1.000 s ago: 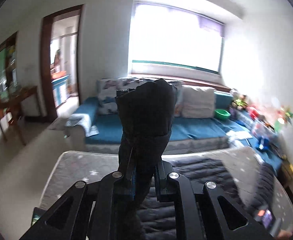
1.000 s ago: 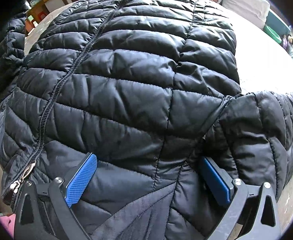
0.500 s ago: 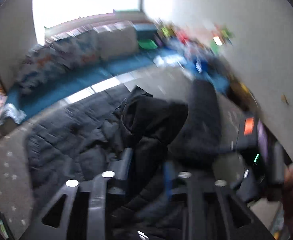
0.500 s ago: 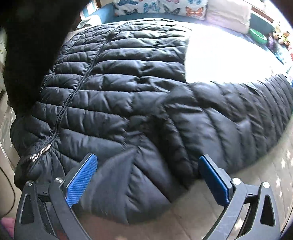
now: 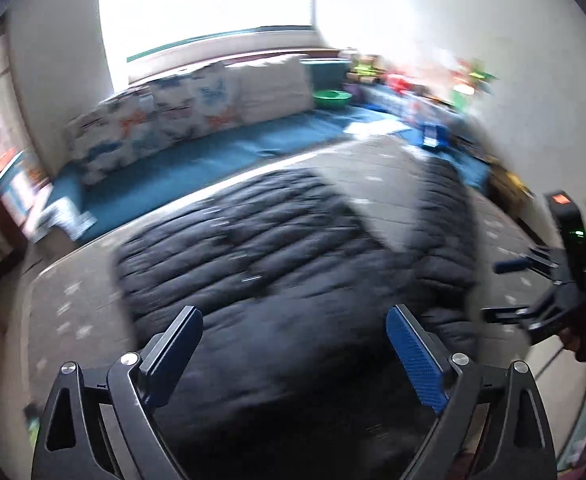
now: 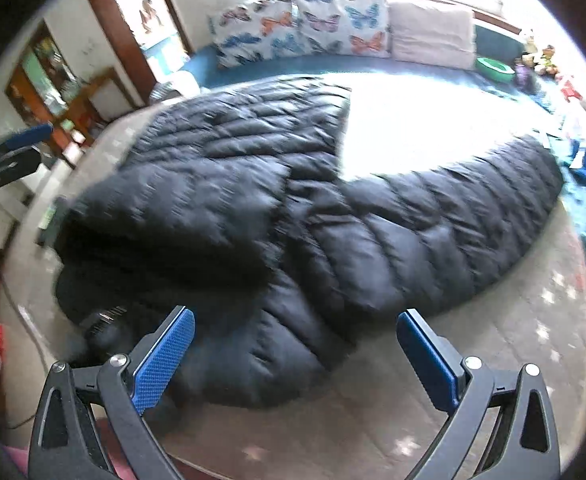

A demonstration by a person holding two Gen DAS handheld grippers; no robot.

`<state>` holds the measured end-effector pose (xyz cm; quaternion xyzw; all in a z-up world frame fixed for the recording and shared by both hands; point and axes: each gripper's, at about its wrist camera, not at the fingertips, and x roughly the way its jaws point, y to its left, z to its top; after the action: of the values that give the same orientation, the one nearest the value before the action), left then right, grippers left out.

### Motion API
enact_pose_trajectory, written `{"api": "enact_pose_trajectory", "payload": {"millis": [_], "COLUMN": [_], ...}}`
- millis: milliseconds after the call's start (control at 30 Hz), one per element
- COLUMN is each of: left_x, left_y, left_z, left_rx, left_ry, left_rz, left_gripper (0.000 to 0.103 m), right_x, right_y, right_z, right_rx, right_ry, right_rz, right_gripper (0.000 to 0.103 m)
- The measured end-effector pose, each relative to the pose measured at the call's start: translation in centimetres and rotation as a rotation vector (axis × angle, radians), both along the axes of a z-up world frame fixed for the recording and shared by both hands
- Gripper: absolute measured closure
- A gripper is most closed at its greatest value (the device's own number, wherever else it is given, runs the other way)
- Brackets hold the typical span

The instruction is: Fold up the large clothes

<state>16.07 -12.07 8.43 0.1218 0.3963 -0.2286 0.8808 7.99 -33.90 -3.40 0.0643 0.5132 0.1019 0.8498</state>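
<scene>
puffer jacket (image 6: 277,216) lies spread on the grey star-patterned bench (image 6: 493,352), dark and quilted, with one sleeve (image 6: 473,208) stretched far out to your right and the other side now folded across the body as a thick dark flap (image 6: 165,220).

that flap is what just changed. a second ago your left gripper (image 5: 293,344) was clenched on a bunched piece of the jacket held high above the bench; half a second ago it was swinging that piece over the body. now its fingers (image 5: 413,360) are spread wide with nothing between them, hovering over the near part of the coat. so you have let go, and the first sleeve fold looks done.

your right gripper (image 6: 293,344) is also spread wide and empty, as it was in the earlier views. it now sits further back from the fabric, with the jacket's near edge between and just beyond its fingers (image 6: 161,360).

both views are blurred by motion, so i cannot tell how neatly the folded flap has settled or whether its edge lines up with the zipper.

my reading: the long right sleeve is the obvious next piece, and it wants the same carry across the body. puffy fill tends to spring back, so expect the folded part to lift unless you press it.
</scene>
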Motion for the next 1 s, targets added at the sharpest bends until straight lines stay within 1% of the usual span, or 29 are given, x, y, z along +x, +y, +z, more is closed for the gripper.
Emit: {"api": "enact_pose_trajectory", "payload": {"millis": [100, 133, 167, 233, 300, 333, 367, 400, 433, 467, 500, 533, 567, 600, 667, 700, 733, 800, 833, 867, 900, 967, 1000], "left_x": [0.8, 0.9, 1.0, 0.6, -0.2, -0.5, -0.9, -1.4, -1.7, -1.8, -2.3, -2.5, -2.7, -3.0, -3.4, -3.6, -3.8, -4.3, -4.6, -4.8, -5.2, -5.7, -5.9], "left_y": [5.2, 6.7, 7.9, 11.0, 14.0, 14.8, 15.8, 16.8, 17.2, 17.6, 18.4, 18.7, 18.5, 18.9, 18.7, 18.6, 18.5, 18.3, 18.1, 18.0, 17.8, 17.8, 17.8], "left_z": [-1.2, -1.9, -2.6, -5.1, -7.2, -8.2, -9.1, -10.4, -11.6, -12.5, -13.4, -14.3, -14.6, -15.4, -15.7, -16.0, -16.1, -16.1, -15.9, -16.1, -16.7, -17.3, -17.7], "left_rx": [0.037, 0.052, 0.068, 0.089, 0.072, 0.059, 0.048, 0.037, 0.037, 0.039, 0.041, 0.043, 0.048, 0.063, 0.084, 0.102, 0.108, 0.104, 0.103, 0.107, 0.124, 0.136, 0.132], "left_ry": [0.035, 0.047, 0.063, 0.103, 0.148, 0.161, 0.171, 0.184, 0.187, 0.186, 0.185, 0.188, 0.189, 0.183, 0.167, 0.144, 0.13, 0.121, 0.119, 0.112, 0.095, 0.09, 0.095], "left_rz": [0.105, 0.132, 0.152, 0.187, 0.197, 0.196, 0.197, 0.197, 0.205, 0.21, 0.212, 0.21, 0.207, 0.208, 0.199, 0.191, 0.179, 0.151, 0.134, 0.124, 0.11, 0.09, 0.081], "left_gripper": [0.003, 0.003, 0.003, 0.003, 0.003, 0.003, 0.003, 0.003, 0.003, 0.003, 0.003, 0.003, 0.003, 0.003, 0.006, 0.013, 0.022, 0.03, 0.034, 0.035, 0.037, 0.04, 0.043], "right_x": [2.8, 3.9, 4.6, 6.7, 7.9, 8.2, 8.4, 8.5, 8.5, 8.3, 8.1, 7.8, 7.3, 6.9, 6.2, 5.4, 4.8, 2.8, 2.3, 1.7, 1.1, 1.0, 1.0], "right_y": [1.2, 1.4, 1.5, 1.4, 1.3, 1.3, 1.4, 1.6, 1.9, 2.1, 2.3, 2.6, 2.9, 3.1, 3.4, 3.6, 3.8, 4.3, 4.6, 4.8, 4.8, 4.5, 4.3], "right_z": [-1.2, -1.8, -2.3, -3.8, -5.1, -5.5, -5.9, -6.1, -6.0, -5.8, -5.3, -4.5, -3.5, -2.5, -0.6, 0.7, 1.6, 3.6, 4.0, 4.1, 3.7, 1.8, 0.3], "right_rx": [0.05, 0.055, 0.061, 0.1, 0.158, 0.173, 0.183, 0.193, 0.205, 0.212, 0.203, 0.18, 0.157, 0.144, 0.129, 0.114, 0.1, 0.032, -0.006, -0.045, -0.077, -0.114, -0.142], "right_ry": [0.01, 0.016, 0.023, 0.055, 0.097, 0.11, 0.125, 0.131, 0.137, 0.137, 0.133, 0.11, 0.081, 0.051, 0.009, -0.013, -0.03, -0.082, -0.098, -0.108, -0.105, -0.059, 0.166], "right_rz": [0.012, 0.002, -0.007, -0.036, -0.049, -0.056, -0.065, -0.063, -0.052, -0.044, -0.04, -0.034, -0.026, -0.019, -0.011, 0.0, 0.011, 0.026, 0.022, 0.016, 0.012, -0.008, -0.061], "right_gripper": [0.0, 0.002, 0.006, 0.012, 0.029, 0.033, 0.042, 0.054, 0.06, 0.073, 0.08, 0.082, 0.087, 0.088, 0.09, 0.091, 0.091, 0.092, 0.092, 0.092, 0.092, 0.093, 0.094]}}
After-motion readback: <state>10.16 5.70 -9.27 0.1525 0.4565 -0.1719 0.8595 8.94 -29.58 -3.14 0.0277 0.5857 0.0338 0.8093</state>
